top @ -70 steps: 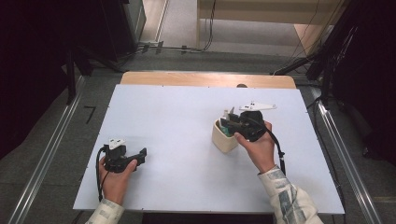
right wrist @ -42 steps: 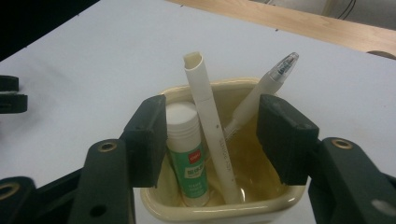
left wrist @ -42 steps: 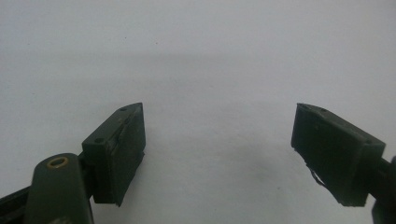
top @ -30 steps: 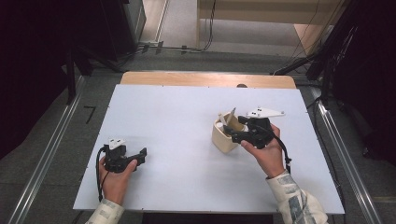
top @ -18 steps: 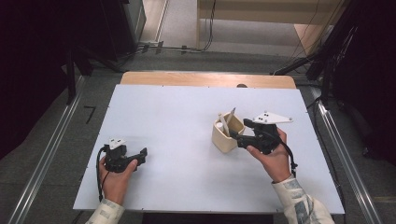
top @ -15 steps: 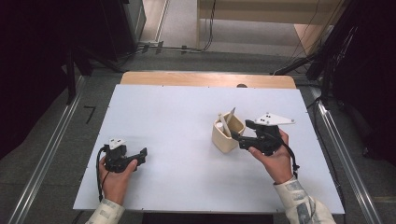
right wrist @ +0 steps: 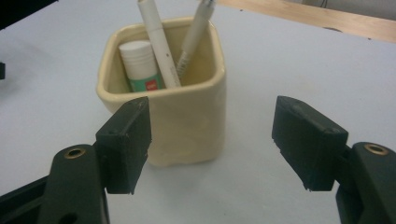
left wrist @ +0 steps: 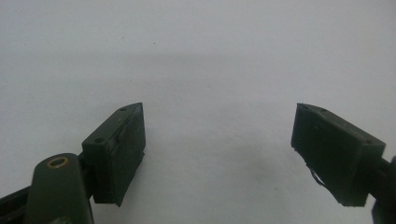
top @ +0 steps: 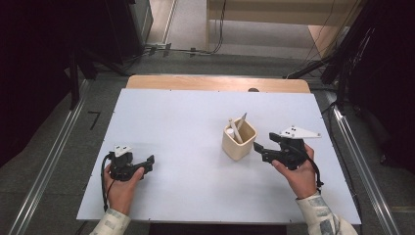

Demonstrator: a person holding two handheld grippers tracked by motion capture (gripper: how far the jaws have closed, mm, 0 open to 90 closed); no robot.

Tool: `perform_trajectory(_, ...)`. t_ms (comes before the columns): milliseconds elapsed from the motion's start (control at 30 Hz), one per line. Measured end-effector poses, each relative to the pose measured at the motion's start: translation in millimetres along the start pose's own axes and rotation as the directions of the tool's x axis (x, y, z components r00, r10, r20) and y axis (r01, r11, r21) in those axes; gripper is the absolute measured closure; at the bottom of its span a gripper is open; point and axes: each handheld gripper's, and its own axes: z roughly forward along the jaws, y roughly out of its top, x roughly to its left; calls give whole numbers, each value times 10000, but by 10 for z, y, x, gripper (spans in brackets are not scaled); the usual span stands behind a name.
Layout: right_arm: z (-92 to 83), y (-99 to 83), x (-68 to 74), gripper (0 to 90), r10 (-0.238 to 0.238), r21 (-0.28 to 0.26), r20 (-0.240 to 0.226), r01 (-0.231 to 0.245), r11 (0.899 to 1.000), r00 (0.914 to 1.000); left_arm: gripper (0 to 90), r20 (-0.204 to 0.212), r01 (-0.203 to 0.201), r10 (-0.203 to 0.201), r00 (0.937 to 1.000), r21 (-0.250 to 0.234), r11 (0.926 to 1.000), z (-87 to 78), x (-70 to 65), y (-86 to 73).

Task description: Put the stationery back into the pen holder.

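A cream square cup (top: 239,141) (right wrist: 187,121) stands upright on the white table (top: 186,122), right of centre. It holds a glue stick (right wrist: 142,65) and two pens (right wrist: 159,42) leaning on its rim. My right gripper (top: 258,149) (right wrist: 212,144) sits just right of the cup, open, with nothing between its jaws and a small gap to the cup wall. My left gripper (top: 149,164) (left wrist: 217,154) rests low over bare table near the front left, open and empty.
A wooden strip (top: 215,83) runs along the table's far edge. Metal rails (top: 54,161) flank the table on both sides, and dark equipment and cables stand beyond the far end.
My right gripper has let go inside the cup and drawn back to the right, away from it. The cup and its contents stay put. The left gripper has not moved.
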Motion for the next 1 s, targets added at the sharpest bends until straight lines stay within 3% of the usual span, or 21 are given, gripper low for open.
perform_trajectory(400,-111,-165,-162,265,374,143,577,-383,9992,9976,187,-1,-9,9,10000,-17,10000,-3,-2,-1)
perform_trajectory(1000,-408,-503,-539,259,1177,157,1927,-1230,9923,9742,187,10,-36,36,10000,4,10000,0,-11,-2)
